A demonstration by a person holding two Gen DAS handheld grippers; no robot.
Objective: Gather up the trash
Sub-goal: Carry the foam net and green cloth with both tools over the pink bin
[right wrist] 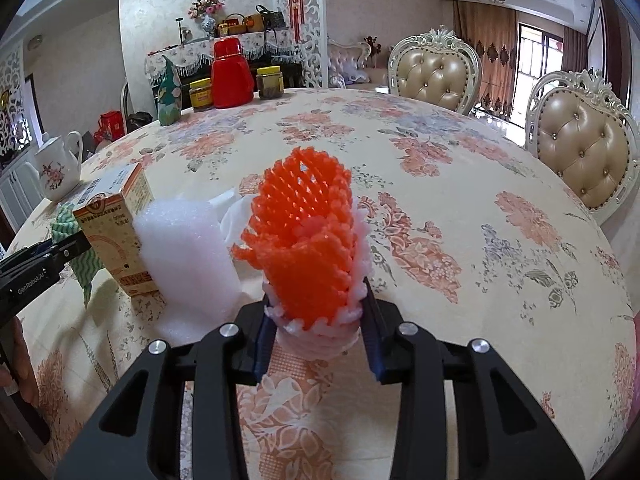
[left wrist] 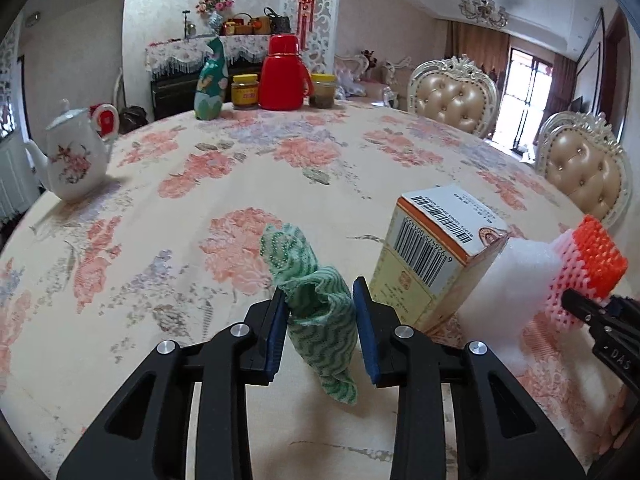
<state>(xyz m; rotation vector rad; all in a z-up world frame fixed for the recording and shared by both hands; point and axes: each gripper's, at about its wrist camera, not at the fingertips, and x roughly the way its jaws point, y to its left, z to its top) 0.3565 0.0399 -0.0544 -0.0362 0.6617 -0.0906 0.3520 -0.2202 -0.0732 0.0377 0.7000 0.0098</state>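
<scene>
Bright daylight from a window [left wrist: 524, 92] at right, soft shadows on the table [left wrist: 280, 168], sharp focus, fisheye-bent dark edges.

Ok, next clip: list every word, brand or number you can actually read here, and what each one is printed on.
"GenRobot.AI": side of the left gripper, right wrist view.
"DAS": body of the right gripper, left wrist view; possibly cut off.
"6" plus barcode digits: carton; remaining digits too blurred to trust.
Small print on the carton's white label and front: unreadable.
Yellow-lidded jar label: too blurred.

"GenRobot.AI" on left tool [right wrist: 60, 250], "DAS" on right tool [left wrist: 576, 300]
</scene>
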